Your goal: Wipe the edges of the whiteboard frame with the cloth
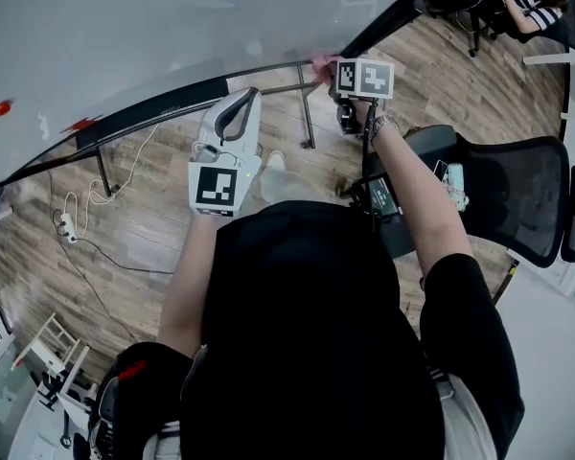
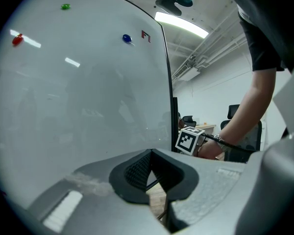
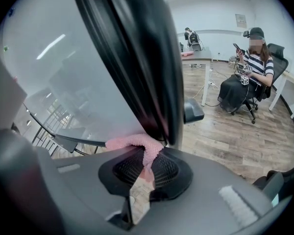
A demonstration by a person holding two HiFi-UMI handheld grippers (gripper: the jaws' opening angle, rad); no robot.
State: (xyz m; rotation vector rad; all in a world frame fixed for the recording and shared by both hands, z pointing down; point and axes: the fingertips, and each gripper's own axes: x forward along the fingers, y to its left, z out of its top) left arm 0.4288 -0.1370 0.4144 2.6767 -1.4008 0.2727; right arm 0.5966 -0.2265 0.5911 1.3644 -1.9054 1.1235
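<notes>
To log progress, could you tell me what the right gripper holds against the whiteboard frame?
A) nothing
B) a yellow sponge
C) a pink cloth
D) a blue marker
C: the right gripper is shut on the pink cloth, which touches the black frame.

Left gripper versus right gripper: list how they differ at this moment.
The right gripper is shut on the pink cloth; the left gripper is shut on nothing. The right gripper holds the cloth against the whiteboard's black frame; the left gripper faces the white board surface and wipes nothing. Shared: both are grey and hand-held near the board.
</notes>
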